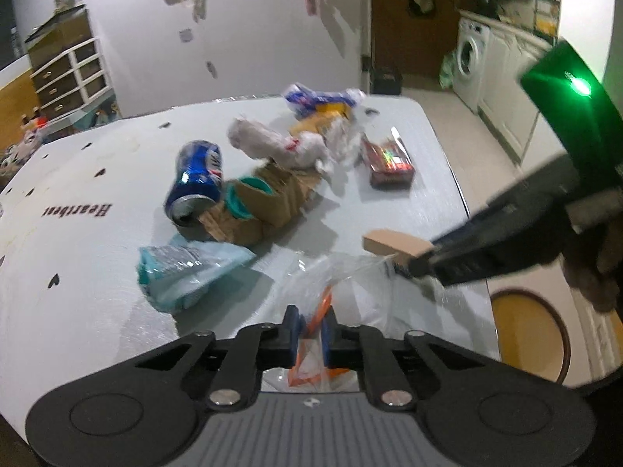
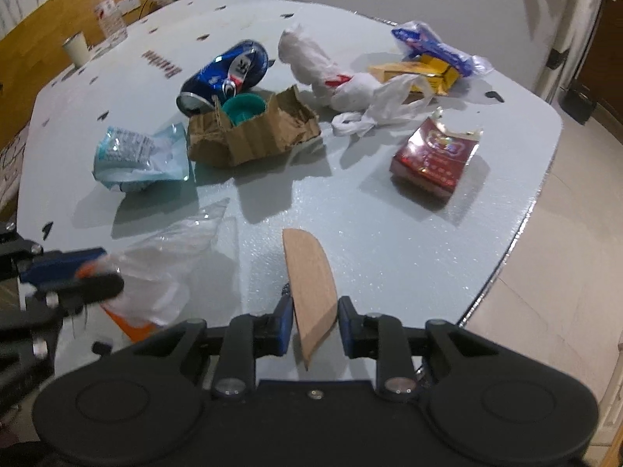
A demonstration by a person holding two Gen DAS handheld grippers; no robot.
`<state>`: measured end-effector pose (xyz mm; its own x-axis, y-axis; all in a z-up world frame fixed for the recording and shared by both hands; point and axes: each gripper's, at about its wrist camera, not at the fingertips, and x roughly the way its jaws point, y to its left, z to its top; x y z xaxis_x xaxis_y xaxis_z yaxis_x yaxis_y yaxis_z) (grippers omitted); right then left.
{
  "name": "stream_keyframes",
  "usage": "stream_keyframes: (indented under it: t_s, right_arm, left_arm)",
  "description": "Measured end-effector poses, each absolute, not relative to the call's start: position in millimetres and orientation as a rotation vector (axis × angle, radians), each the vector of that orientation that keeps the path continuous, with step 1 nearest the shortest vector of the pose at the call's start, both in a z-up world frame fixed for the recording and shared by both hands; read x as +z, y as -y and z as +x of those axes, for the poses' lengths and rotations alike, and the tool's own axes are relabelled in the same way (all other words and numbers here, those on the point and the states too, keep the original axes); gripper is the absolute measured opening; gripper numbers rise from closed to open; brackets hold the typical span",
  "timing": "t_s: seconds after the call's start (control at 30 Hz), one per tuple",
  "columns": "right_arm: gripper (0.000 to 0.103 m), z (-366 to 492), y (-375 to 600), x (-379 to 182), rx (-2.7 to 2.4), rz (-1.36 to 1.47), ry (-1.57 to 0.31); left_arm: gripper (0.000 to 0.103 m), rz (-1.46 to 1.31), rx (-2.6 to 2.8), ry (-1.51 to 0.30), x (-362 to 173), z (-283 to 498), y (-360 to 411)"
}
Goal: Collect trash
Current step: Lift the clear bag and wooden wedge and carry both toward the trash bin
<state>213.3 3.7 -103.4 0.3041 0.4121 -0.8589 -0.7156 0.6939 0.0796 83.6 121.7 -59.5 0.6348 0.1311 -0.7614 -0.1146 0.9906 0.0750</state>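
My left gripper (image 1: 310,334) is shut on a clear plastic bag (image 1: 323,284) with orange print, lifted at the near edge of the pale table (image 1: 78,233). My right gripper (image 2: 316,319) is shut on a curved piece of brown cardboard (image 2: 311,272) that sticks out forward. Each gripper shows in the other view: the right gripper (image 1: 420,260) comes in from the right, the left gripper (image 2: 78,272) from the left. More trash lies beyond: a blue can (image 2: 226,74), a torn brown box (image 2: 253,132) with a teal lid, a teal packet (image 2: 136,155), a white bag (image 2: 331,74), a red box (image 2: 432,159).
Blue and yellow wrappers (image 2: 428,50) lie at the far right of the table. A water bottle (image 2: 109,11) and a cup (image 2: 76,48) stand at the far left corner. The table edge (image 2: 518,233) drops to tiled floor on the right. A washing machine (image 1: 471,54) stands beyond.
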Motion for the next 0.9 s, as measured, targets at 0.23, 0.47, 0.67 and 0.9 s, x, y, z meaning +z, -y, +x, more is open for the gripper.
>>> stream_keyframes:
  t_s: [0.23, 0.47, 0.67, 0.9]
  right_arm:
    - [0.025, 202, 5, -78, 0.754, -0.276, -0.987]
    - [0.025, 191, 3, -59, 0.783, -0.242, -0.966]
    - [0.025, 184, -3, -67, 0.783, -0.274, -0.997]
    - [0.025, 179, 4, -68, 0.767, -0.264, -0.996]
  left_arm:
    - [0.005, -0.151, 0.130, -0.805, -36, 80, -143]
    - [0.005, -0.316, 0.080, -0.834, -45, 82, -153]
    - [0.005, -0.322, 0.073, -0.883, -59, 84, -153]
    - [0.004, -0.291, 0.093, -0.871, -52, 83, -150]
